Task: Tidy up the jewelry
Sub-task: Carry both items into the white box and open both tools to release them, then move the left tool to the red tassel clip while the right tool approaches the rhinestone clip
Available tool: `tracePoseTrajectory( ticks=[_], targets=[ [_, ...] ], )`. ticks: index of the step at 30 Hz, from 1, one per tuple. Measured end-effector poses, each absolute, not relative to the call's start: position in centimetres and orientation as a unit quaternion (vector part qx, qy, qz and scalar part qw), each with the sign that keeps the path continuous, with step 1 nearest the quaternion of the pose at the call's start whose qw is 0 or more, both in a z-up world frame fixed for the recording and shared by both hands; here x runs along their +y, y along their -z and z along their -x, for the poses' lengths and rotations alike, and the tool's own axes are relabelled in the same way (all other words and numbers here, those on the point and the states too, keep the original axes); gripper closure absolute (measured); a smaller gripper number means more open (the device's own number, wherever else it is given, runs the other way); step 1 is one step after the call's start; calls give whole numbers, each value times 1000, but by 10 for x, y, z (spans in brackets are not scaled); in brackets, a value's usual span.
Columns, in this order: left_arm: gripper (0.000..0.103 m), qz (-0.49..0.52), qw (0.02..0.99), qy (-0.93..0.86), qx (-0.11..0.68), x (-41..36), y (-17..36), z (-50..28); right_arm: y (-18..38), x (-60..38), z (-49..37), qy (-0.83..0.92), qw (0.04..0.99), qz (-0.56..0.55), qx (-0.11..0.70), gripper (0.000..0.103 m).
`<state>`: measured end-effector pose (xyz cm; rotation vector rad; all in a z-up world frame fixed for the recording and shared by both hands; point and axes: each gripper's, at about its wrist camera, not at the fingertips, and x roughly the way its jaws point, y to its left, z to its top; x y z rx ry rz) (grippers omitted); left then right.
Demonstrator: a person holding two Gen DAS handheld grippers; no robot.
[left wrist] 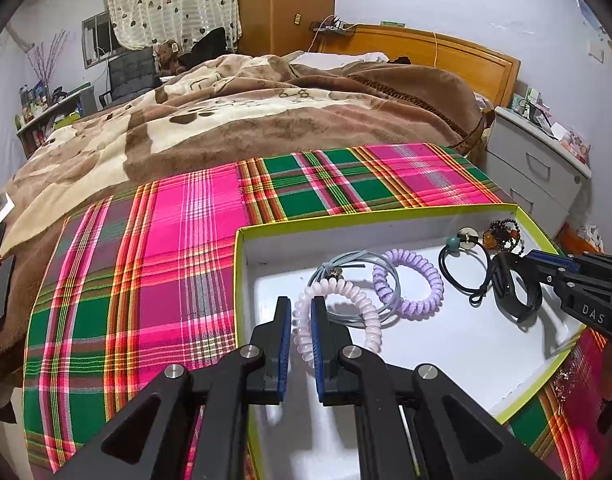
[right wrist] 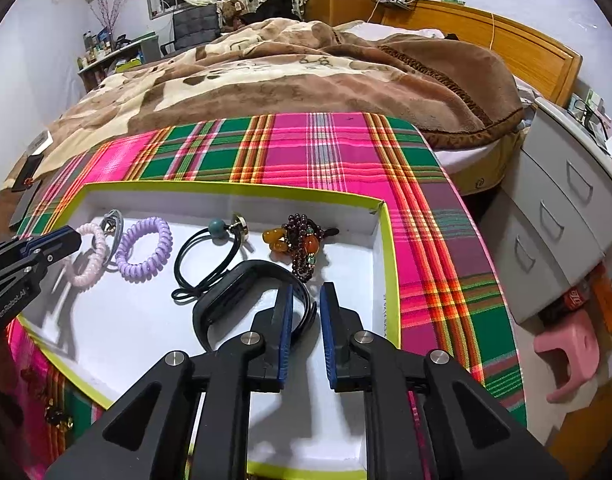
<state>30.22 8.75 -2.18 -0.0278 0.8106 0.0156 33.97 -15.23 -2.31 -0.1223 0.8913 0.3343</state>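
A shallow white box with a lime rim (left wrist: 242,264) (right wrist: 390,264) lies on the plaid cloth. My left gripper (left wrist: 301,304) (right wrist: 76,236) is shut on a pale pink spiral hair tie (left wrist: 366,312) (right wrist: 92,264) just above the box floor. Beside it lie a grey cord loop (left wrist: 338,264), a purple spiral tie (left wrist: 422,280) (right wrist: 146,252), a black elastic with a teal bead (left wrist: 462,268) (right wrist: 202,256) and a dark beaded bracelet with amber stones (left wrist: 506,232) (right wrist: 302,248). My right gripper (right wrist: 306,292) (left wrist: 518,258) stands open; a black wristband (right wrist: 242,284) (left wrist: 510,292) rests with one end between its jaws.
The plaid cloth (left wrist: 178,248) (right wrist: 426,216) covers the bed's near end, with a brown blanket (left wrist: 266,112) behind. Grey bedside drawers (right wrist: 562,216) and a pink stool (right wrist: 570,356) stand to the right. A dark phone (left wrist: 0,292) lies at the left. Small jewellery (right wrist: 58,416) sits outside the box.
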Motion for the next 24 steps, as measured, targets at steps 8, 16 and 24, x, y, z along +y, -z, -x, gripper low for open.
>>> tracePoseTrajectory(
  ticks=[8, 16, 24],
  targets=[
    [92, 22, 924, -2, 381, 89, 12, -292, 9, -158, -323, -172, 896, 41, 407, 72],
    [92, 23, 938, 1, 345, 82, -15, -250, -11, -170, -285, -186, 907, 15, 376, 72],
    [92, 30, 949, 7, 314, 70, -32, -190, -26, -176, -230, -204, 915, 5, 349, 72]
  ],
)
